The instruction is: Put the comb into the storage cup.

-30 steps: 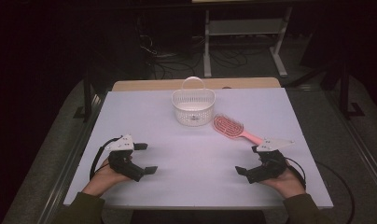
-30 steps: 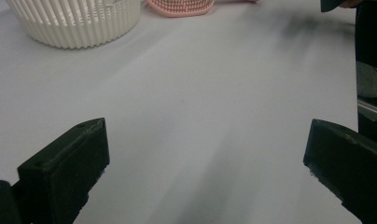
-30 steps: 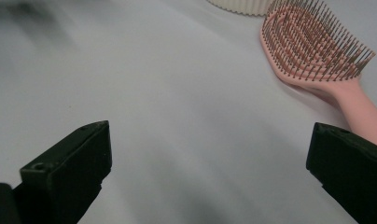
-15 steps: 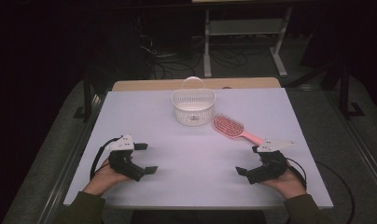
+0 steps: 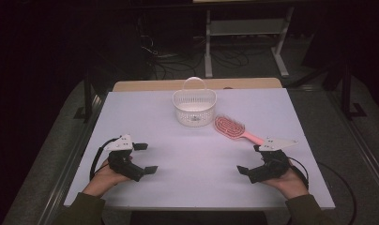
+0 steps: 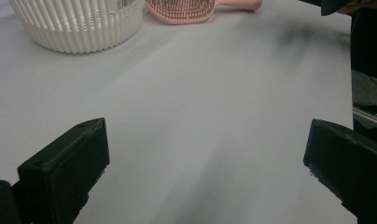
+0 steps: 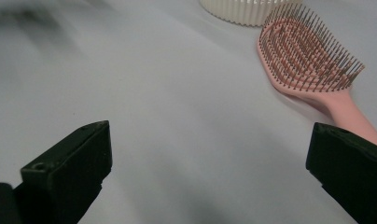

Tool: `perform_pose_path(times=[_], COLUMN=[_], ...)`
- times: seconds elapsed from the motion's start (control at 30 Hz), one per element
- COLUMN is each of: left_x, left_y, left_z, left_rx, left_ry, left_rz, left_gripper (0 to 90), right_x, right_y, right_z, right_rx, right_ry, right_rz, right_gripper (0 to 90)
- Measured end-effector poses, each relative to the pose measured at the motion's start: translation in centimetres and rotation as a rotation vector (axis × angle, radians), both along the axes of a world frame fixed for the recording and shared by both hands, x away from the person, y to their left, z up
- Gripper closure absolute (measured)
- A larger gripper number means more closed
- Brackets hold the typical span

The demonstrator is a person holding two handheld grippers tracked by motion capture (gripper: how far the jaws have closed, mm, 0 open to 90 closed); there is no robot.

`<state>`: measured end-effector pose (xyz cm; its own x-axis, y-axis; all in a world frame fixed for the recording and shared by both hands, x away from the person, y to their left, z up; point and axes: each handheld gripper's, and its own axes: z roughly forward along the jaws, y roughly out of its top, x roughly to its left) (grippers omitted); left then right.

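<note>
— One pink hairbrush lies on the white table, bristles up, just beside the one white basket. Do you count the same?

— Yes, one of each. The brush head sits close to the basket's right side, and the handle runs away from it toward the right gripper. In the high view the handle's end is hidden behind the grey plate on that gripper, so I cannot tell whether they touch.

— And the basket?

— It stands upright near the far middle of the table, its single handle raised. The ribbed wall shows in the left gripper view, with the brush beyond it.

— How do the two grippers stand?

— Two grippers, one in each hand, both low near the front edge, well apart from each other. The right gripper has its jaws spread wide with nothing between them; in its own view the two black jaws stand at either edge with bare table between, and the brush lies ahead and to the right, its handle reaching down toward the right-side jaw.

— The left one?

— The left gripper is likewise spread wide and holds nothing. In its own view there is bare table between the jaws, and the basket is well ahead.

— Hands?

— Two, each in a dark green sleeve.
</note>
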<state>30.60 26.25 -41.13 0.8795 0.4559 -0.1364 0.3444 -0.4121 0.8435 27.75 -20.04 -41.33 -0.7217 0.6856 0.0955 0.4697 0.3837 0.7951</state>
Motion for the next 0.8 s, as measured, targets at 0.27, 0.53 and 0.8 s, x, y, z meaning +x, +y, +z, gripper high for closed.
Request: perform_pose_path(times=[0.27, 0.53, 0.8], left_x=[0.06, 0.14, 0.25], left_y=[-0.1, -0.13, -0.15], left_z=[-0.05, -0.02, 0.05], left_rx=[-0.004, -0.008, -0.023], left_ry=[0.003, 0.005, 0.005], left_rz=[-0.002, -0.006, -0.01], left_gripper=[0.0, 0.0, 0.0], right_x=[0.04, 0.46, 0.9], right_y=[0.0, -0.13, 0.08], right_z=[0.49, 0.72, 0.85], right_rx=[-0.011, -0.015, -0.035], right_ry=[-0.006, -0.003, 0.01], right_rz=[-0.003, -0.005, 0.005], right_gripper=[0.0, 0.0, 0.0])
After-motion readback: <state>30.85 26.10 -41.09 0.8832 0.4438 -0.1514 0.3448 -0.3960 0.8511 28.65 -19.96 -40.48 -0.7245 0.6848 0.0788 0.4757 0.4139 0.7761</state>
